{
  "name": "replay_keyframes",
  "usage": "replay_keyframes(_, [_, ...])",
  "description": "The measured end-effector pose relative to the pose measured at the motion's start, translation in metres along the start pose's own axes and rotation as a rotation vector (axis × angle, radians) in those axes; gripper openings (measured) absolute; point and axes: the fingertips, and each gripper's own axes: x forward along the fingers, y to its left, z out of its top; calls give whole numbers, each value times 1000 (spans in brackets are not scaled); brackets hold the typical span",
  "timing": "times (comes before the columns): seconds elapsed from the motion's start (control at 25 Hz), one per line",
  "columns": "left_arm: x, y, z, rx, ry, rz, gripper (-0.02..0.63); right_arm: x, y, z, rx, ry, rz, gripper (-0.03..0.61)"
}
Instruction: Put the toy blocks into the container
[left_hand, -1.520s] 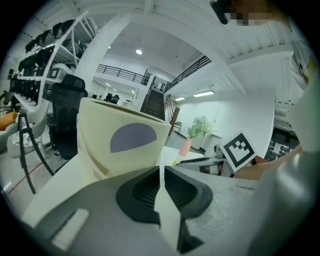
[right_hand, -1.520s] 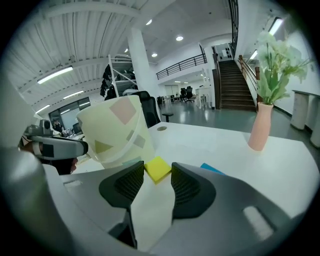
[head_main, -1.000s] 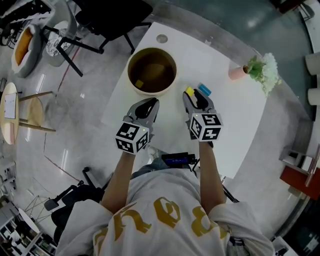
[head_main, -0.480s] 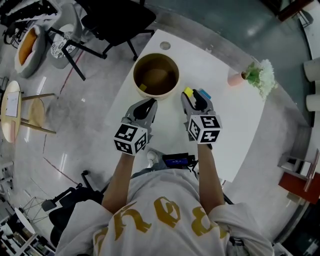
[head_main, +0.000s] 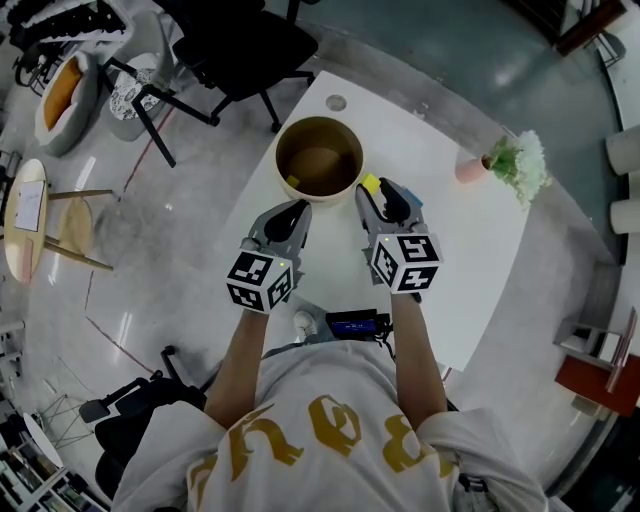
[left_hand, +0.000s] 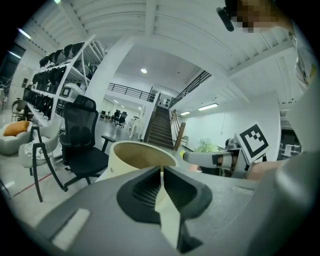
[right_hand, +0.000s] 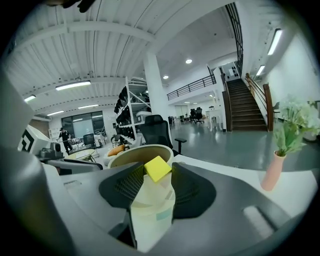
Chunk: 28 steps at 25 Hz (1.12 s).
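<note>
Container (head_main: 279, 165) open-topped, its wall upright, flower vase (head_main: 468, 170) well right, table (head_main: 450, 235) between

A white table with round corners (head_main: 470, 230) stands on a shiny grey floor (head_main: 190, 170). A black office chair on wheels (head_main: 240, 45) is behind it at the top of the head view, and a small round wooden table (head_main: 22, 215) is at the left edge. In the left gripper view a dark staircase (left_hand: 161, 127) goes up in the middle and a tall white rack full of black chairs (left_hand: 57, 75) stands at the upper left. In the right gripper view, a white ribbed ceiling (right_hand: 90, 45) fills the top, with long bright lamps (right_hand: 72, 85).
</note>
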Motion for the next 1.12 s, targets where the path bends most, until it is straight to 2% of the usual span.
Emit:
replay_keyframes(0.44, [-2,13,13,-4,-26,40,26,14,24,19,-5,-34,83,198])
replay_keyframes(0.52, [-2,17,13,-15,-25,40,11,19,26,20,-6,-34,92,198])
replay_keyframes(0.84, [-2,33,12,-55,-37,66,9,37,34,25,-93,-6,103,198])
replay_keyframes(1.12, [2,35,12,-62,-33,62,10,44,31,18,-117,26,99,198])
